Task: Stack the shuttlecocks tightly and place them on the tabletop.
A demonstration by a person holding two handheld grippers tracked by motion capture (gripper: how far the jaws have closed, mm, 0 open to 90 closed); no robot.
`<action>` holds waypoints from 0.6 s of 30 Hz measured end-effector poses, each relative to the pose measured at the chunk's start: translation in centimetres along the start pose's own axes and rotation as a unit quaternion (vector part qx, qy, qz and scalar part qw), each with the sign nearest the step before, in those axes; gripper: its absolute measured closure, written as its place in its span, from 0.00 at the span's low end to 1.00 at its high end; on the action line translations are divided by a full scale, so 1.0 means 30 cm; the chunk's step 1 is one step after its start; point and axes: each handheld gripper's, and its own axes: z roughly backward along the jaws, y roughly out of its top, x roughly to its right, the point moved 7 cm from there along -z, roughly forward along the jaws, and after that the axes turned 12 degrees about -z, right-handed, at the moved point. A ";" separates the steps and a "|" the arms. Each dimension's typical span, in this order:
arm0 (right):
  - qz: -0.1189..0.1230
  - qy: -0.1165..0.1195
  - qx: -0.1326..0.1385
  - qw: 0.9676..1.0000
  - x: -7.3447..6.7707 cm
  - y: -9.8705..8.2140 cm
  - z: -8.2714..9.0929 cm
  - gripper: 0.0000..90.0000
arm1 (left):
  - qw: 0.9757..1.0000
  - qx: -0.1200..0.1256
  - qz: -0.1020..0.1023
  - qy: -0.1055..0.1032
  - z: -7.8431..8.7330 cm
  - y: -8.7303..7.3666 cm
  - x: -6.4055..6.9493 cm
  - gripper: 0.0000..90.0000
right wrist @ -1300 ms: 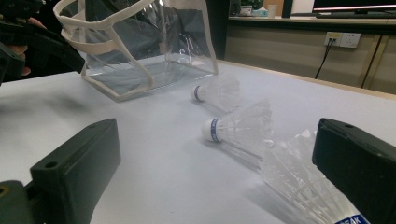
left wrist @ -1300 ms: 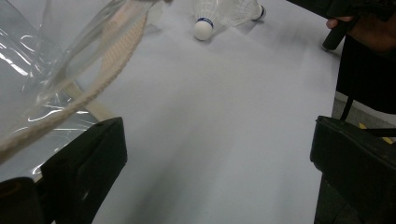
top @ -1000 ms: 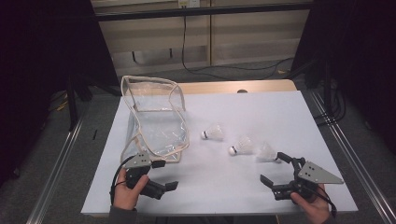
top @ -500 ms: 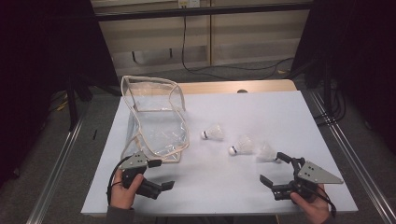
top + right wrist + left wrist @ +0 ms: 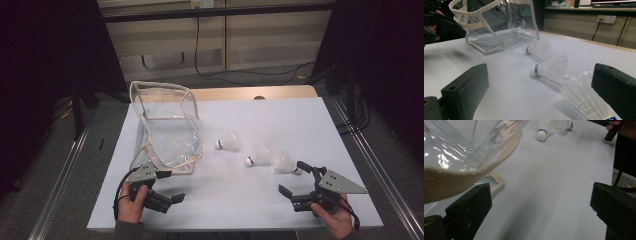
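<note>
The white table (image 5: pixel 260 120) carries a clear plastic bag (image 5: pixel 167 125) with cream trim at its left side, standing open. Three shuttlecocks (image 5: pixel 256 156) lie right of it, well clear. Both tools rest near the front edge: left hand-held gripper (image 5: pixel 167 192) just beside the bag, jaws spread and empty; right hand-held gripper (image 5: pixel 295 179) likewise spread, nearly at the nearest shuttlecock (image 5: pixel 285 162). Likely a start: the right must close on that shuttlecock.

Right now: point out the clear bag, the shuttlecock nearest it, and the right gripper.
clear bag (image 5: pixel 167 135), high view, on its transparent side panel.
shuttlecock nearest the bag (image 5: pixel 229 142), high view, on its feather skirt.
right gripper (image 5: pixel 295 179), high view, midway between its open fingertips.
</note>
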 end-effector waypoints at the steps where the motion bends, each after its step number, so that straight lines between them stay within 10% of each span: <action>1: -0.004 0.000 0.000 1.000 0.001 0.003 0.000 0.01 | 1.000 0.002 0.001 0.000 0.000 0.000 -0.001 0.04; 18: -0.015 -0.012 -0.014 1.000 0.031 0.024 -0.042 0.01 | 1.000 0.005 -0.002 0.005 0.005 -0.005 -0.009 0.04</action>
